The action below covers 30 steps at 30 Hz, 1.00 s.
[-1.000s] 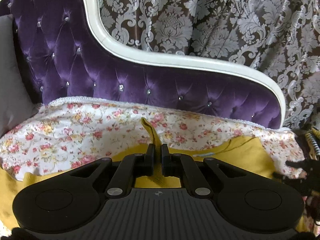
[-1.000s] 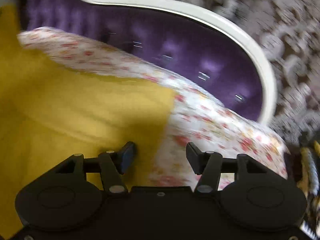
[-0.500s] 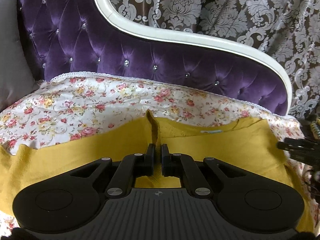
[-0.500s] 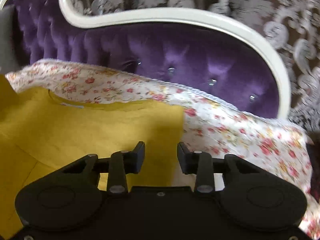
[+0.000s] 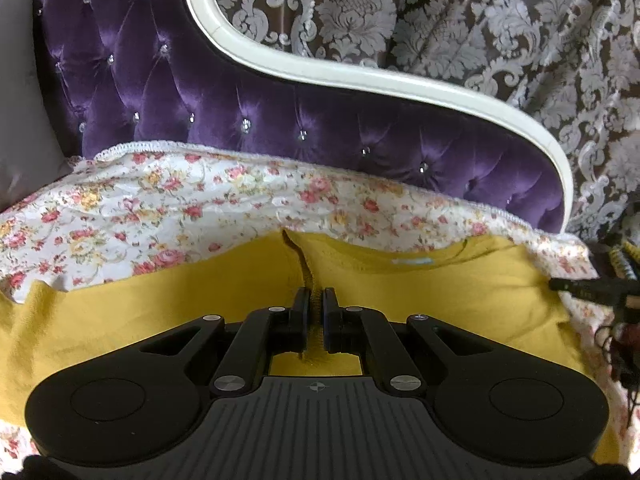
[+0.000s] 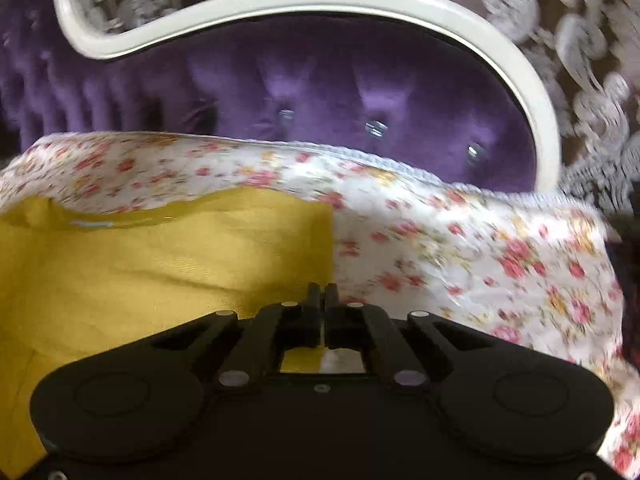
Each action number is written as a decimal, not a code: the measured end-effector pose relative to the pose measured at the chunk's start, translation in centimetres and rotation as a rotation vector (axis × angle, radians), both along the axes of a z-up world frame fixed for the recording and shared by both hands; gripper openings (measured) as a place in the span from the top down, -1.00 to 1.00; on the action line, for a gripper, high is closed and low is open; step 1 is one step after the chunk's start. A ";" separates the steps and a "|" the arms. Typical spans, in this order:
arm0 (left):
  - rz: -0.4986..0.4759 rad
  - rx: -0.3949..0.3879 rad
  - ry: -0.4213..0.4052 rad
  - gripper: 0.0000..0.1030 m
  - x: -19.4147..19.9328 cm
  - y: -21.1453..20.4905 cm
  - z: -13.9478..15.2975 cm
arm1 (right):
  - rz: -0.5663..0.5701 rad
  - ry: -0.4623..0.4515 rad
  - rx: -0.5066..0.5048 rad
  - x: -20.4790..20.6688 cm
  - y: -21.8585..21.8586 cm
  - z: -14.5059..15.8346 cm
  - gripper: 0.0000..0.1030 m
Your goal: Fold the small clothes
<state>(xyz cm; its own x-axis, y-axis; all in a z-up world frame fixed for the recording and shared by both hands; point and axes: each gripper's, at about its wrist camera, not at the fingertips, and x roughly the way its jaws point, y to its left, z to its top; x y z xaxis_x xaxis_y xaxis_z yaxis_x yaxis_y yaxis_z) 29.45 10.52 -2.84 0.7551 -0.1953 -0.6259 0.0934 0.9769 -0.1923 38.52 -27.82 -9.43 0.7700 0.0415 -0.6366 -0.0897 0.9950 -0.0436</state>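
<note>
Our right hand-held gripper (image 6: 322, 294), wide apart a second ago, has now closed onto the right edge of the yellow garment (image 6: 168, 264). Our left hand-held gripper (image 5: 314, 300) stays clamped on a raised pinch of the same cloth near the neckline. The garment lies spread on the floral cover (image 5: 168, 204) of the purple sofa (image 5: 320, 136). With both sides gripped, we judge a fold can begin.
</note>
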 end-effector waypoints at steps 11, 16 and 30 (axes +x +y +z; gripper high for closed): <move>0.022 0.030 0.098 0.88 0.0 1.1 -3.7 | 0.021 -0.038 0.065 1.1 0.6 0.2 0.00; 0.019 0.079 0.136 0.80 0.0 1.1 -4.9 | -0.027 0.075 0.006 4.5 -0.1 -1.7 0.75; 0.005 -0.065 0.045 -0.34 -3.5 3.2 -4.3 | 0.072 -0.135 0.152 -2.0 2.8 2.8 -0.86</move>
<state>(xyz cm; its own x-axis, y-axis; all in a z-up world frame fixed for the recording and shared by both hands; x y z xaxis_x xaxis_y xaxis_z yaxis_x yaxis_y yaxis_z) 25.92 13.71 -7.09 0.7276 -0.2331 -0.6451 0.0786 0.9626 -0.2592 36.49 -25.04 -6.62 0.8396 0.1875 -0.5098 -0.1645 0.9822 0.0903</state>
